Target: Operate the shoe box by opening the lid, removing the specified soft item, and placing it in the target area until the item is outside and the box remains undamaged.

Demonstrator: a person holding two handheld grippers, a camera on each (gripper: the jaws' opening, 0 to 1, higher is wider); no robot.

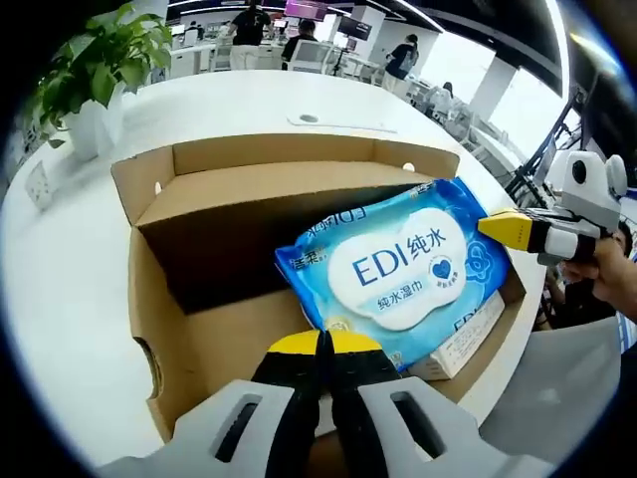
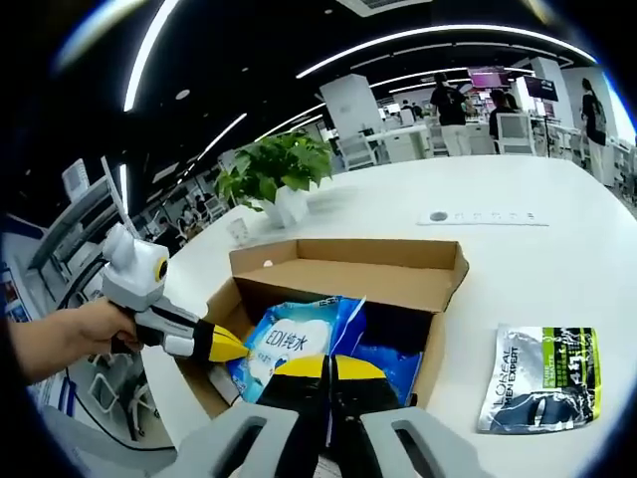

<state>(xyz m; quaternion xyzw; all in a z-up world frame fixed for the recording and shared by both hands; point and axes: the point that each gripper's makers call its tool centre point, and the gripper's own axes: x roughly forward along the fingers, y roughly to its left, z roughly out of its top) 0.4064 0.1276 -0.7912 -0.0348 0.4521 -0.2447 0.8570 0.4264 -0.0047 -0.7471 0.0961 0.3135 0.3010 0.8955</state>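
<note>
We see a white table (image 1: 60,299) carrying an open cardboard box (image 1: 159,299), its lid folded back. Inside the box, a blue wipes pack (image 1: 398,269) stands tilted, resting on a white carton (image 1: 468,339) at the box's near corner. In the right gripper view, a silver sachet (image 2: 542,378) lies flat on the table beside the box, apart from it, and a potted plant (image 2: 279,179) stands beyond.

Our left gripper (image 1: 325,344) has its jaws pressed together at the pack's lower edge; whether they pinch it we cannot tell. Our right gripper (image 2: 329,366) sits narrow at the pack's top edge, grip likewise unclear.
</note>
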